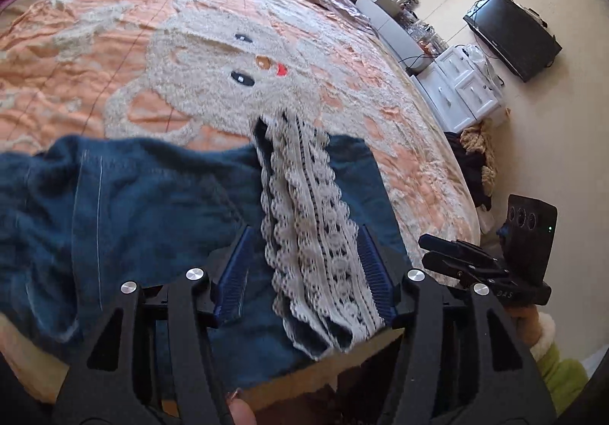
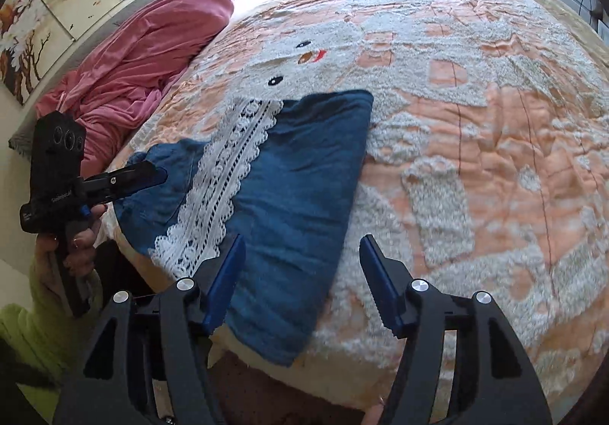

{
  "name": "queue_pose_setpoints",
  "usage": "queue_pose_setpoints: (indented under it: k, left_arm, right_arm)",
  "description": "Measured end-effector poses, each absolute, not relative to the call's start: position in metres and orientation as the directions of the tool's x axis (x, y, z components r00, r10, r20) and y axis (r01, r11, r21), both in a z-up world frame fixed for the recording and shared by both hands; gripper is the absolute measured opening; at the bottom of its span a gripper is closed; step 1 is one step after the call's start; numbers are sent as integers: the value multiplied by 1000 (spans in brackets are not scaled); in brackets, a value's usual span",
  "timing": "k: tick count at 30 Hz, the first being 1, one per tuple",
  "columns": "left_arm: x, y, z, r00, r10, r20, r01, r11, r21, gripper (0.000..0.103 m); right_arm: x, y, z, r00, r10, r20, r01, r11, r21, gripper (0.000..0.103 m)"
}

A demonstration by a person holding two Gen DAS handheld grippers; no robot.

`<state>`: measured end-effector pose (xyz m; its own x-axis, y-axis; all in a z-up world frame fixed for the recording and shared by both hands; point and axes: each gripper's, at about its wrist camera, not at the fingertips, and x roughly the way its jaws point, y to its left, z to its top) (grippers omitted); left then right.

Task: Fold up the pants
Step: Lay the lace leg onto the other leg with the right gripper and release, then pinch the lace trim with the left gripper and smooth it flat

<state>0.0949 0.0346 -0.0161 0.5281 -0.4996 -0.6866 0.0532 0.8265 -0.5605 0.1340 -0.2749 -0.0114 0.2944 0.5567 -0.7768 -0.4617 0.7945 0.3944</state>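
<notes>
1. One pair of dark blue denim pants (image 2: 300, 174) with a white lace stripe (image 2: 224, 174), lying on the peach quilted bedspread (image 2: 495, 113) at its near edge, 6 o'clock.
2. Handling: probably soft, limp, moderately heavy; best gripped at hem or waistband corners.
3. Two grippers: left gripper (image 1: 304, 272) jaws apart over the lace; right gripper (image 2: 300, 280) jaws apart, empty.

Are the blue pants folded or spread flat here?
Partly folded: the pants form a compact doubled panel near the bed edge, lace stripe on top.
</notes>
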Motion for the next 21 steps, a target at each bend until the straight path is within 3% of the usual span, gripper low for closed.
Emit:
queue_pose_setpoints:
  k: [12,14,15,16,18,21]
  left_arm:
    - [63,2,-32,451,-492,-745,33,843,-537,52]
    - [63,-5,-35,442,-469,-765,36,861,-508,47]
    - [63,-9,-36,443,-447,-777,41,876,-481,32]
    - [63,-12,-37,448,-425,-787,46,889,-455,12]
    - [63,-17,-39,437,-398,-807,48,906,-421,3]
    - [57,-20,-37,454,-338,-825,74,937,-343,2]
  right_arm:
    - [102,-280,-30,223,567,-793,-428,788,443,63]
    - [101,-278,-33,209,563,-800,-433,786,441,62]
    - [100,-276,-34,206,565,-799,-446,781,438,46]
    - [98,-273,-34,200,570,-797,-467,770,434,22]
    - [93,-266,-32,213,553,-805,-503,769,395,18]
    - [85,-264,-27,232,535,-812,-539,766,351,17]
